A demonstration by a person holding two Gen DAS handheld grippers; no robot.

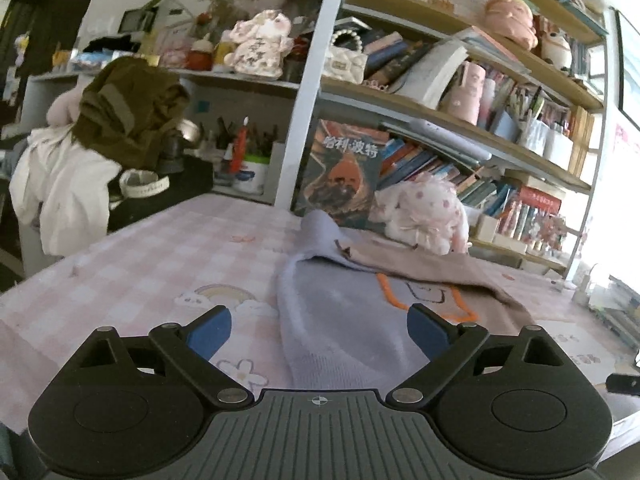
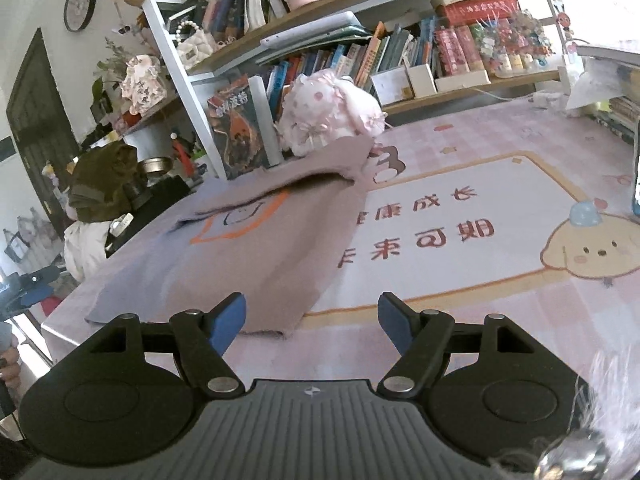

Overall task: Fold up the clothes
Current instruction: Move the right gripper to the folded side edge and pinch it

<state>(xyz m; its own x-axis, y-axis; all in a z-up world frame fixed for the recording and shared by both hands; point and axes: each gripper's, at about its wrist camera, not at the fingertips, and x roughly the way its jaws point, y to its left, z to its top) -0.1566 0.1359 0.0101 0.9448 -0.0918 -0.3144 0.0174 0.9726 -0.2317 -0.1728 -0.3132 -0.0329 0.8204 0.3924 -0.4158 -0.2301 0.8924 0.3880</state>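
Observation:
A two-tone knit sweater, lavender and beige with an orange outline print, lies spread on the pink checked tablecloth (image 1: 152,248). In the left wrist view the sweater (image 1: 340,320) runs from between my fingers toward the shelves, its beige half folded over on the right. My left gripper (image 1: 319,330) hangs open just above its lavender hem. In the right wrist view the sweater (image 2: 248,248) lies left of centre, one sleeve folded across. My right gripper (image 2: 312,320) is open over the beige corner and the bare tablecloth (image 2: 500,320), holding nothing.
A pink plush toy (image 1: 424,216) and an upright book (image 1: 344,172) stand at the table's back edge under crowded bookshelves (image 1: 480,120). White and olive clothes are piled on a chair (image 1: 100,140) at the left. Stacked books (image 2: 616,92) sit at the table's right end.

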